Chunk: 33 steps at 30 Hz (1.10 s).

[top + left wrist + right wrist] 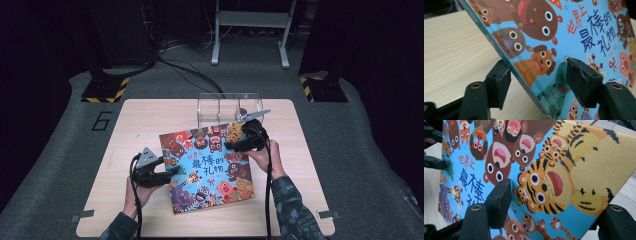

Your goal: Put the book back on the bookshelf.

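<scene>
A square picture book [207, 167] with cartoon animals on a blue cover lies tilted over the middle of the wooden table [140, 125]. My left gripper [172, 172] is at the book's left edge. In the left gripper view its jaws [537, 72] straddle that edge of the book [544, 30] at a slant, one pad under the edge and the other on the cover. My right gripper [232, 146] holds the book's far right part. In the right gripper view one pad [501, 192] presses on the cover of the book [549, 170] and the other jaw is behind the book's edge.
A clear plastic stand [229, 107] with compartments sits at the table's far edge, just behind the book. Bare tabletop lies to the left and at the front. Cables and a metal frame are on the floor beyond the table.
</scene>
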Each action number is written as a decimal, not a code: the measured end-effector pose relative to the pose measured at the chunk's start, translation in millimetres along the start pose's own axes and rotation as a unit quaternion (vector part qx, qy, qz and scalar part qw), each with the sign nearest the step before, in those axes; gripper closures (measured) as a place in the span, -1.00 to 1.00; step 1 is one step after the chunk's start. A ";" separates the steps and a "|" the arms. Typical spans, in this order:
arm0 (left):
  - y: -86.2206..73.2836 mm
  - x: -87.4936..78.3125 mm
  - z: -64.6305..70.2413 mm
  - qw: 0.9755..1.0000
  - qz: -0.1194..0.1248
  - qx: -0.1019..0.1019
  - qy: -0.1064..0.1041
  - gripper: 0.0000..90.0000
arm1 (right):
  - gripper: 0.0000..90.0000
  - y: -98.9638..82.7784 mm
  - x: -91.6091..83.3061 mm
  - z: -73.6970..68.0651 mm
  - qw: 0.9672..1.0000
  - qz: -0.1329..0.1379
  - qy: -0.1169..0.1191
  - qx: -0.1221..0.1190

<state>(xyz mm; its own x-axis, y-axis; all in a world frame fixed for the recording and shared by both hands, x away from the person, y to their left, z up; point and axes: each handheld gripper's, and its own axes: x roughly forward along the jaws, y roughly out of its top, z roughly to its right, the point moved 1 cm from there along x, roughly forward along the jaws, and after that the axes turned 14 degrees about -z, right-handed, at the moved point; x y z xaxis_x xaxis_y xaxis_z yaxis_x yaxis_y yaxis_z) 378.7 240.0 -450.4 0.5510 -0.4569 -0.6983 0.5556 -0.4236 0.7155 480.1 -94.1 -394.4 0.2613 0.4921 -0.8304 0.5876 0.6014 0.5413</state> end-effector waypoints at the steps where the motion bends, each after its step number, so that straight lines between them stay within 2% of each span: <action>1: 0.2 -0.8 0.2 1.000 0.004 -0.001 0.003 -0.14 | -0.20 0.7 -0.8 -0.8 1.000 0.000 -0.001 -0.001; 4: 0.6 -4.4 0.1 1.000 0.004 0.005 0.010 -0.11 | -0.20 3.5 -2.0 -2.0 1.000 0.002 -0.006 -0.005; 5: 0.7 -5.2 0.8 1.000 0.012 0.004 0.014 -0.10 | -0.21 4.2 -2.6 -3.1 1.000 0.001 -0.007 -0.002; 6: 1.0 -7.7 0.0 1.000 0.005 0.010 0.014 -0.08 | -0.22 5.6 -2.2 -3.5 1.000 0.005 -0.011 -0.004; 7: 0.8 -7.5 0.7 1.000 0.015 0.006 0.020 -0.07 | -0.23 6.5 -2.2 -4.3 1.000 0.006 -0.013 -0.007; 8: 0.8 -9.4 0.4 1.000 0.011 0.010 0.020 -0.06 | -0.23 7.4 -2.4 -4.5 1.000 0.007 -0.016 -0.009; 9: 0.5 -9.3 1.3 1.000 0.019 0.006 0.024 -0.05 | -0.23 8.3 -2.5 -5.1 1.000 0.010 -0.018 -0.011; 13: 0.9 -15.6 1.2 0.999 0.024 0.019 0.038 -0.01 | -0.23 11.4 -4.6 -7.9 0.999 0.020 -0.022 -0.017; 14: 1.2 -16.1 1.2 0.998 0.029 0.023 0.044 -0.01 | -0.23 11.9 -5.6 -9.4 0.999 0.021 -0.023 -0.013; 16: 1.1 -17.8 2.1 0.997 0.038 0.026 0.055 0.00 | -0.24 13.3 -6.8 -10.7 0.999 0.029 -0.029 -0.023; 17: 1.1 -20.0 2.7 0.997 0.034 0.032 0.056 0.01 | -0.24 13.5 -7.5 -11.9 0.999 0.029 -0.029 -0.019; 21: 1.0 -24.2 6.1 0.995 0.054 0.041 0.078 0.04 | -0.25 14.1 -11.8 -15.8 0.997 0.050 -0.039 -0.035; 22: 1.4 -25.3 5.7 0.994 0.054 0.049 0.083 0.05 | -0.25 14.2 -12.8 -16.0 0.997 0.055 -0.040 -0.040; 23: 1.7 -25.4 6.8 0.993 0.059 0.049 0.090 0.06 | -0.25 14.3 -13.6 -17.0 0.997 0.058 -0.041 -0.038; 27: -0.8 -26.1 9.1 0.991 0.070 0.055 0.097 0.07 | -0.24 13.7 -16.0 -18.4 0.996 0.067 -0.044 -0.046; 29: -1.4 -26.4 10.6 0.992 0.074 0.047 0.096 0.09 | -0.23 13.1 -16.4 -17.2 0.995 0.064 -0.043 -0.055; 32: 1.0 -26.8 10.1 0.991 0.072 0.047 0.103 0.10 | -0.24 13.7 -17.2 -18.9 0.996 0.060 -0.045 -0.046; 33: 1.3 -27.4 10.5 0.990 0.071 0.050 0.107 0.10 | -0.24 14.4 -17.6 -18.7 0.995 0.064 -0.048 -0.053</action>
<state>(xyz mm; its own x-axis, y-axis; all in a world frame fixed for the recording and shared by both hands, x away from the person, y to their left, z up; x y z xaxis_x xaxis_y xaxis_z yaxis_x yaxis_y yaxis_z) 357.7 243.7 -430.1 0.7444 -0.3467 -0.5707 0.4037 -0.4472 0.7982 469.7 -82.4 -369.4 0.4035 0.5104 -0.7594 0.4622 0.6026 0.6506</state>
